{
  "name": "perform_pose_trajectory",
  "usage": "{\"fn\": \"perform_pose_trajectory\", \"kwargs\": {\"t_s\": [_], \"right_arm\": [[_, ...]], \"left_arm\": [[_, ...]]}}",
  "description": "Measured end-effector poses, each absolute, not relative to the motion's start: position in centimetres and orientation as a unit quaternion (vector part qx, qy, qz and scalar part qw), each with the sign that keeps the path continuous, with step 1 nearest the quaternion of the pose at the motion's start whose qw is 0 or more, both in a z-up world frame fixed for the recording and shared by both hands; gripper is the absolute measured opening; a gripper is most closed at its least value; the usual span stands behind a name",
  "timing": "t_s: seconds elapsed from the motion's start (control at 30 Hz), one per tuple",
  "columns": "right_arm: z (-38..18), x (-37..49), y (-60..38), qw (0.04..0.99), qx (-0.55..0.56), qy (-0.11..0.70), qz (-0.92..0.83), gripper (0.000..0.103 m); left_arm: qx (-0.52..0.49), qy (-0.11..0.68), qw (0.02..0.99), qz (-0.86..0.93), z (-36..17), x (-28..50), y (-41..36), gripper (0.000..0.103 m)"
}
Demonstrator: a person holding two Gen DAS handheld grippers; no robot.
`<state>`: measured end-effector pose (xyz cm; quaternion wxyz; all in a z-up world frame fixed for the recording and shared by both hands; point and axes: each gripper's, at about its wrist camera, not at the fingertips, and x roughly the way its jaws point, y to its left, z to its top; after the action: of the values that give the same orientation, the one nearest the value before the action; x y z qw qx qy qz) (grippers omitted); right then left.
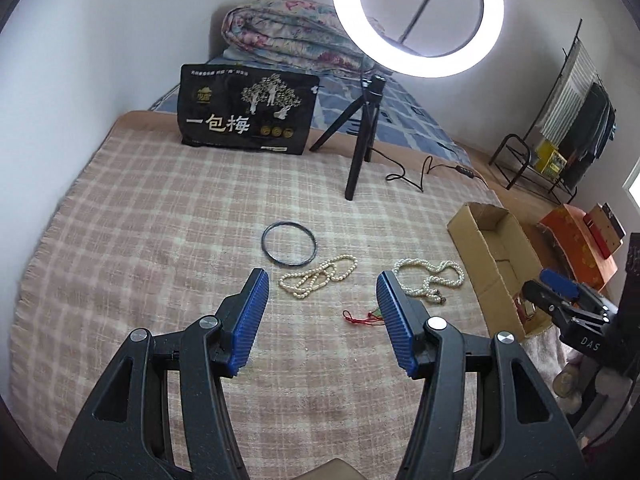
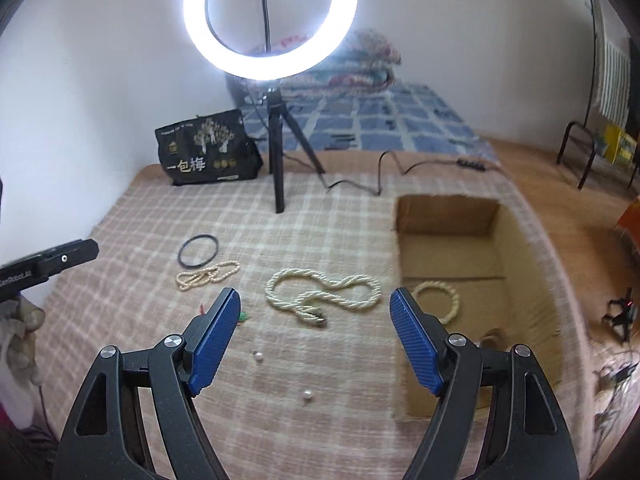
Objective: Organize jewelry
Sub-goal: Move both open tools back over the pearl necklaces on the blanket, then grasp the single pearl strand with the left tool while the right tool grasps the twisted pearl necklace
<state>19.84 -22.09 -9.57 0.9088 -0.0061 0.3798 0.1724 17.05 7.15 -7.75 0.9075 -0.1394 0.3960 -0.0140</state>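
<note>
Pearl rope (image 2: 322,290) lies limp and coiled on the bed blanket (image 2: 120,220), just left of the box (image 2: 448,208); light, slippery and snaggable, it looks best pinched at a bunched loop. Right hand-held gripper (image 2: 316,304) hovers spread wide above it, empty. Left hand-held gripper (image 1: 323,285) is likewise spread, empty, near the smaller necklace (image 1: 318,276).

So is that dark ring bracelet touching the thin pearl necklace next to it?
Cannot tell. In the left wrist view the dark bangle seems to meet the thin pearl necklace at its near rim; in the right wrist view they sit very close, with no clear gap or contact.
</note>
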Motion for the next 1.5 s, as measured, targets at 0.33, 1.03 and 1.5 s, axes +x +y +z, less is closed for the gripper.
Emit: {"fn": "perform_pose_trajectory", "kwargs": {"t_s": [0.33, 1.03, 1.5], "right_arm": [[-13.0, 24.1, -20.9, 0.871, 0.067, 0.455, 0.176, 0.077], [-19.2, 28.1, -19.9, 0.81, 0.122, 0.56, 0.12, 0.077], [-21.2, 30.0, -18.0, 0.821, 0.053, 0.557, 0.114, 0.077]], "left_arm": [[-0.163, 0.416, 0.894, -0.023, -8.9, 19.1, 7.7, 0.058], [-0.199, 0.462, 0.864, -0.024, -12.1, 21.1, 9.5, 0.058], [-0.211, 0.507, 0.834, -0.05, -16.4, 22.7, 11.4, 0.058]]}}
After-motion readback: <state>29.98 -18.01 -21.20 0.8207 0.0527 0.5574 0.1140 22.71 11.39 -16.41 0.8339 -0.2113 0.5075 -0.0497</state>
